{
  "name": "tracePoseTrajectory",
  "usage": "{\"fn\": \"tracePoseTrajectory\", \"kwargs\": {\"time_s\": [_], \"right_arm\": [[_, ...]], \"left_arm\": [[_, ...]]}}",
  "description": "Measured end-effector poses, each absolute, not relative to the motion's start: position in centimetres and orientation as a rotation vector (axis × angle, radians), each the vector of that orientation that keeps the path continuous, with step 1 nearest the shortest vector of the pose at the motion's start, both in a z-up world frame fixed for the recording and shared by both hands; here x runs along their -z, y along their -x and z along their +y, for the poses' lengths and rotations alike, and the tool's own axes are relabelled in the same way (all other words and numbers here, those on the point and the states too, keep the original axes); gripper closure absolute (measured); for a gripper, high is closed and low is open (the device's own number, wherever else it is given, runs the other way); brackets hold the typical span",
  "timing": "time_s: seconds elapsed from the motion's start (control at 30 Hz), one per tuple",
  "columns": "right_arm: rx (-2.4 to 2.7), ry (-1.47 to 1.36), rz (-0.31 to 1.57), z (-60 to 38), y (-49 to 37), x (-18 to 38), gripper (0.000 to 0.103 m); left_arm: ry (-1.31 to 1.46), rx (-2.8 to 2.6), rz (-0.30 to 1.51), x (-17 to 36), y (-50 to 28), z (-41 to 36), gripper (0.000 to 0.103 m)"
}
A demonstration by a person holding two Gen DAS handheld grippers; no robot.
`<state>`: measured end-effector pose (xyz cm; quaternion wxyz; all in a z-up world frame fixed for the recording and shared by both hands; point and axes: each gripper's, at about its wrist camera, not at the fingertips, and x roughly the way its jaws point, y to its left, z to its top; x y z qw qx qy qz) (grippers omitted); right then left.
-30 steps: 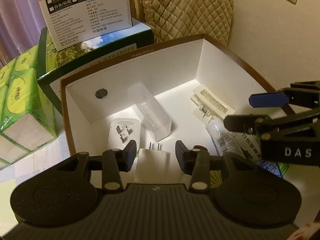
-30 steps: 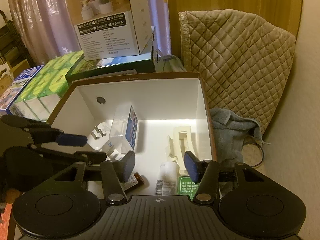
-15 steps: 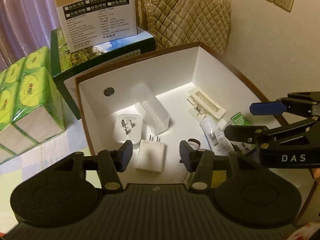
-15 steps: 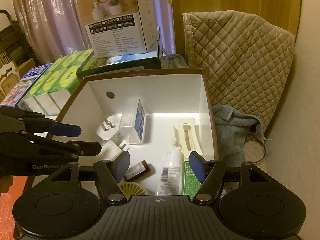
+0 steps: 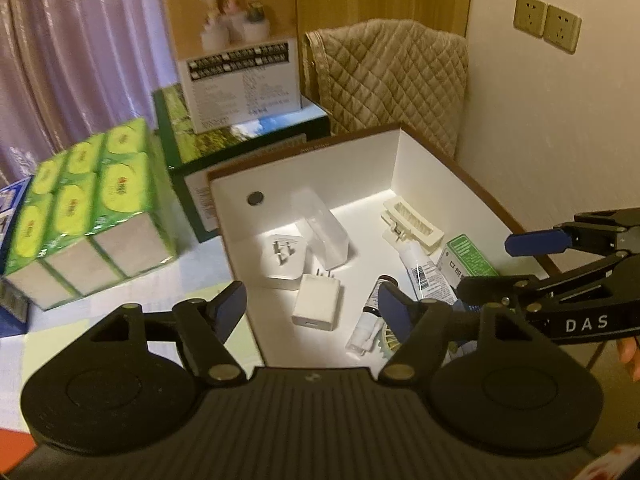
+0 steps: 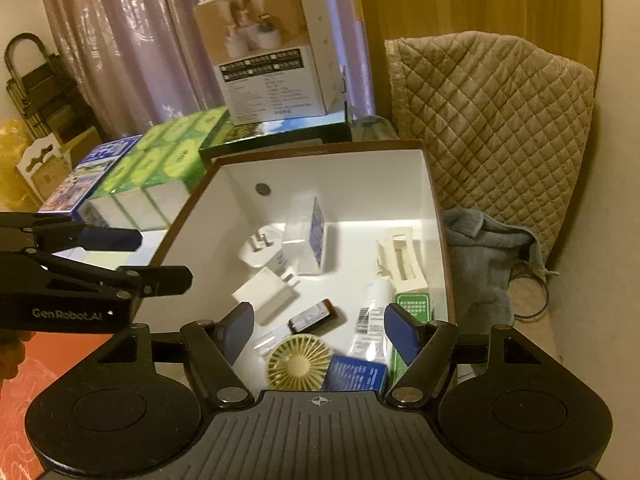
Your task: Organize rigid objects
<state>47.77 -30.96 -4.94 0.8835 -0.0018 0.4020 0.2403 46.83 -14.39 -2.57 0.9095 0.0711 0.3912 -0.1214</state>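
Nearest to me, my left gripper [image 5: 312, 309] is opening with nothing between its pads, hanging above the near edge of the white box [image 5: 304, 172]. My right gripper [image 6: 319, 330] is opening too, empty, above the same box from the other side. Just below the right gripper's fingers lie a small round fan [image 6: 299, 363] and a dark blue packet [image 6: 354, 372] beside it. A little further in I see a small brown bottle [image 6: 312, 315], a white tube [image 6: 370, 316] and a green carton [image 6: 414, 308] against the right wall. The white charger [image 5: 317, 307] lies flat near the left side, prongs pointing away from me, and touching it further in is a white plug [image 5: 283, 258] with its pins up. Behind them a clear plastic case [image 5: 322, 224] stands leaning, and a cream hair clip [image 5: 412, 226] lies toward the right wall. Outside the box, green tissue packs [image 5: 88, 208] sit to the left, with a printed carton [image 5: 236, 44] on a green box behind, and a quilted cover [image 5: 388, 80] at the back.
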Motion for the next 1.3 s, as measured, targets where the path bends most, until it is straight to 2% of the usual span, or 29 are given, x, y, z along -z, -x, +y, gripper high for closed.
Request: {"fn": "tracePoseTrajectory", "kwargs": {"time_s": [0.2, 0.9, 1.3], "right_arm": [[-0.517, 0.000, 0.819, -30.9, -45.4, 4.0, 0.034], [-0.460, -0.051, 0.829, -28.1, -33.2, 2.3, 0.033], [-0.453, -0.048, 0.838, -24.7, -24.4, 2.2, 0.026]], "left_arm": [[-0.135, 0.172, 0.785, 1.4, -43.4, -13.0, 0.028], [-0.072, 0.097, 0.783, -0.9, -29.9, -5.5, 0.029], [-0.037, 0.074, 0.804, -1.0, -21.5, -0.9, 0.029]]}}
